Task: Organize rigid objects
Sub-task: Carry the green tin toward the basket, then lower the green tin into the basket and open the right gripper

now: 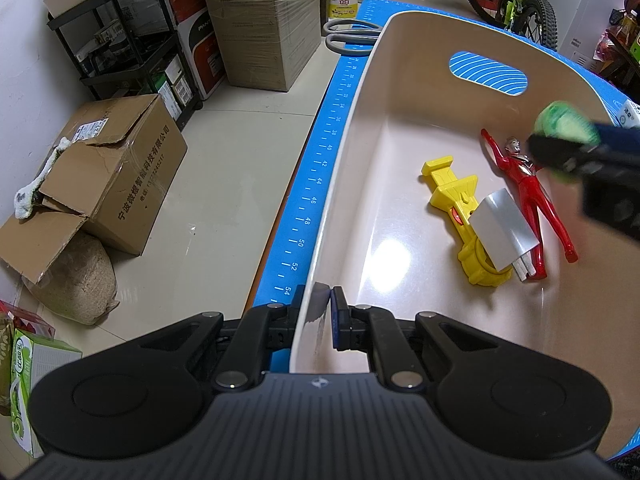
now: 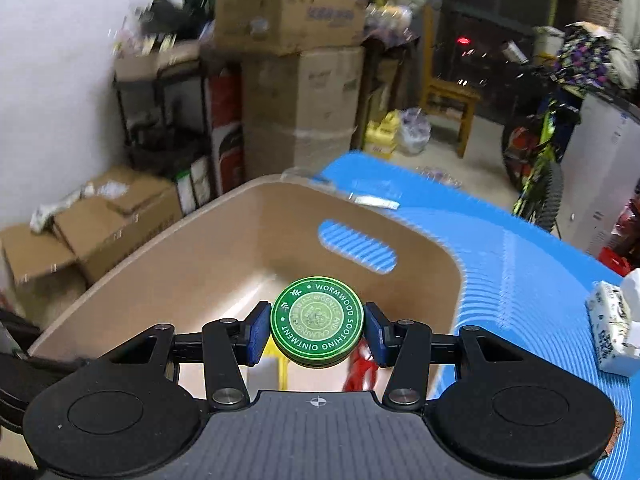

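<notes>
Right tool [image 2: 317, 330] clamps ointment tin [image 2: 317, 322], lid up; left tool [image 1: 320, 318] pinches bin [image 1: 340, 208] rim.

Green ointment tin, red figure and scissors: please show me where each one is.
Green ointment tin [image 2: 317, 317], right wrist view, lid centre.
Red figure [image 1: 522, 178], left wrist view, torso.
Scissors [image 1: 347, 36], left wrist view, grey handles.

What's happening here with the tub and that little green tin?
Someone is tidying small items into a beige tub on a blue mat. The left hand-held gripper is clamped on the tub's near rim. The right hand-held gripper holds a round green ointment tin above the tub, not yet dropped. Already inside lie a yellow toy, a red figure and a silver card.
</notes>
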Tool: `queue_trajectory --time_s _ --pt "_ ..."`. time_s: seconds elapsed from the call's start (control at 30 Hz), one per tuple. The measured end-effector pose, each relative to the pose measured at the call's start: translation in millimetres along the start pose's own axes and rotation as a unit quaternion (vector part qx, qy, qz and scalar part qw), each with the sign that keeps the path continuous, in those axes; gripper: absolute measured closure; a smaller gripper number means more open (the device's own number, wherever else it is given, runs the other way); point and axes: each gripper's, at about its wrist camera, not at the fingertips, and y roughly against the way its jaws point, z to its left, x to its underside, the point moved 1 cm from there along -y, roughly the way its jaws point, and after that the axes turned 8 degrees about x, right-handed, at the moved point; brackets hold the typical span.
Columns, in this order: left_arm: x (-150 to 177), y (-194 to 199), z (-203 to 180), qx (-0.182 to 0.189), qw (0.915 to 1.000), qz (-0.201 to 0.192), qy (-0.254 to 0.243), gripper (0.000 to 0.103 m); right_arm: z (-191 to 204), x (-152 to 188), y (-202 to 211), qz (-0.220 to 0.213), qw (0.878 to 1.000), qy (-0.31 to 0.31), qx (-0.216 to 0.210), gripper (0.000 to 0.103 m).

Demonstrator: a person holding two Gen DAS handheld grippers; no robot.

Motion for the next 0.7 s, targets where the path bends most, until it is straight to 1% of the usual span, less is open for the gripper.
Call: queue_trajectory --time_s 0.23,0.43,0.6,0.7 --pt "-0.1 -0.1 -0.1 0.000 1.0000 0.000 0.000 0.090 19.5 5.3 -28.3 0.068 0.997 0.019 -0.001 0.049" --pt "0.2 -1.2 -0.8 -0.001 1.0000 0.000 -0.001 0.090 14.1 6.2 -27.8 0.077 0.997 0.017 -0.002 0.048" --pt "0.4 -1.7 -1.0 -0.001 1.0000 0.000 -0.002 0.090 5.0 10.4 -22.4 0.059 0.998 0.003 -0.008 0.034" --pt "0.4 -2.2 -0.8 -0.001 1.0000 0.000 -0.001 0.090 -3.3 12.5 -15.3 0.045 0.999 -0.009 -0.006 0.030"
